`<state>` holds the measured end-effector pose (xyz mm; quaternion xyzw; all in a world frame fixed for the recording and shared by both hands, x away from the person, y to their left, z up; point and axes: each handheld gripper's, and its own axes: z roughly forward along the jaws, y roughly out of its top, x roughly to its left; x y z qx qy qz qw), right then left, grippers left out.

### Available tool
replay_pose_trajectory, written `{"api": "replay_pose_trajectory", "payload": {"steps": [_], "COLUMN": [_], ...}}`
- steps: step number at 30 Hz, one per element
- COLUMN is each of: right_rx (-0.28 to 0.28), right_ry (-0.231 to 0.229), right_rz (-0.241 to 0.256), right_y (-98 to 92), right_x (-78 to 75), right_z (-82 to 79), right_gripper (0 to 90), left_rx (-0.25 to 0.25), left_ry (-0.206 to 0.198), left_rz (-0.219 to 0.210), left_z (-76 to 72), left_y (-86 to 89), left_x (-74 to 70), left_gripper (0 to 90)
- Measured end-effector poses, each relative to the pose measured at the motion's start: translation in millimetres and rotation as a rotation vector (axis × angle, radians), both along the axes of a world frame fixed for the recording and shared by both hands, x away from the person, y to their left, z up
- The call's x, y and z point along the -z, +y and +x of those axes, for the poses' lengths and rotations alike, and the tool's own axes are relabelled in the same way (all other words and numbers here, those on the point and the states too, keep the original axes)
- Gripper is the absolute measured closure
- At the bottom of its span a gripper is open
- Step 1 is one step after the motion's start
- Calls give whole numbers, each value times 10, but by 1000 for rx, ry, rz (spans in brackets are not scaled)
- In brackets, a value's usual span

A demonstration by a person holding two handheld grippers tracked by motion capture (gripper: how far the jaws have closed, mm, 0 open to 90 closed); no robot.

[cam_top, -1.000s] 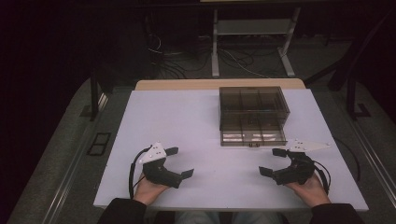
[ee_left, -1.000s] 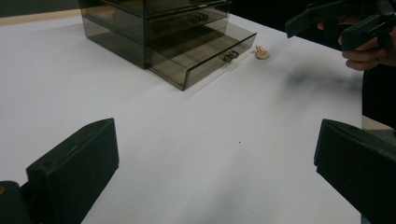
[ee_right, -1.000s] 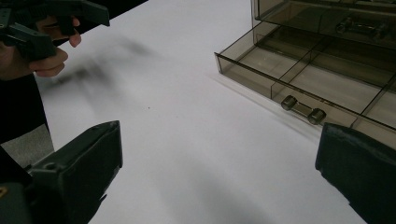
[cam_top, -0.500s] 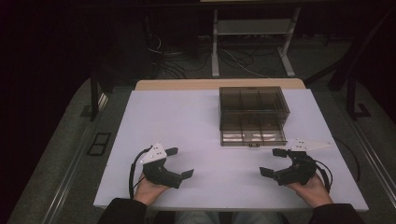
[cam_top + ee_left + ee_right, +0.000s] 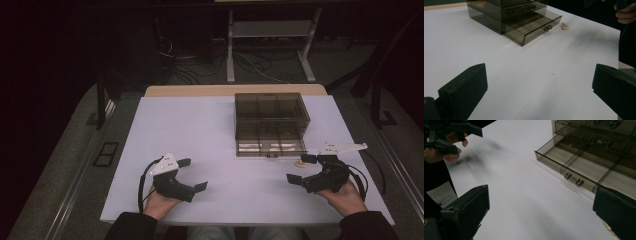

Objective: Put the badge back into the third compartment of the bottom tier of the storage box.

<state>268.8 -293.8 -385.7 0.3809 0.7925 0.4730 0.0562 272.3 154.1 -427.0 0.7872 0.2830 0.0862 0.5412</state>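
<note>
White table (image 5: 220, 135) carries a smoked transparent plastic drawer box (image 5: 270, 112), bottom drawer (image 5: 270, 141) pulled out. From my left gripper view, a small tan object (image 5: 565, 26) lies beside that drawer. Left gripper (image 5: 192, 174) and right gripper (image 5: 300, 169) rest near the table's front edge, both spread wide, holding nothing.

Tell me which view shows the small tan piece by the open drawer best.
Left gripper view: the tan piece lies unobstructed on the table beside the drawer. High view shows it tiny; right gripper view catches just a sliver behind its jaw.

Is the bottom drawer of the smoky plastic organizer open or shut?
Open: the bottom drawer sticks out beyond the organizer, its visible compartments looking empty.
</note>
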Motion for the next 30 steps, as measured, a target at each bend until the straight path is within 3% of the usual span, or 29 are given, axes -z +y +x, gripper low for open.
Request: {"api": "replay_pose_trajectory", "payload": {"steps": [11, 30], "right_rx": [2, 3], "right_ry": [-3, 24], "right_rz": [-65, -112], "right_y": [-103, -241], "right_x": [-192, -259], "right_z": [102, 306], "right_gripper": [4, 4], "left_rx": [0, -16], "left_ry": [1, 1], "left_rz": [-2, -8], "left_z": [-3, 0], "left_y": [1, 15], "left_x": [-2, 0], "left_gripper": [0, 0]}}
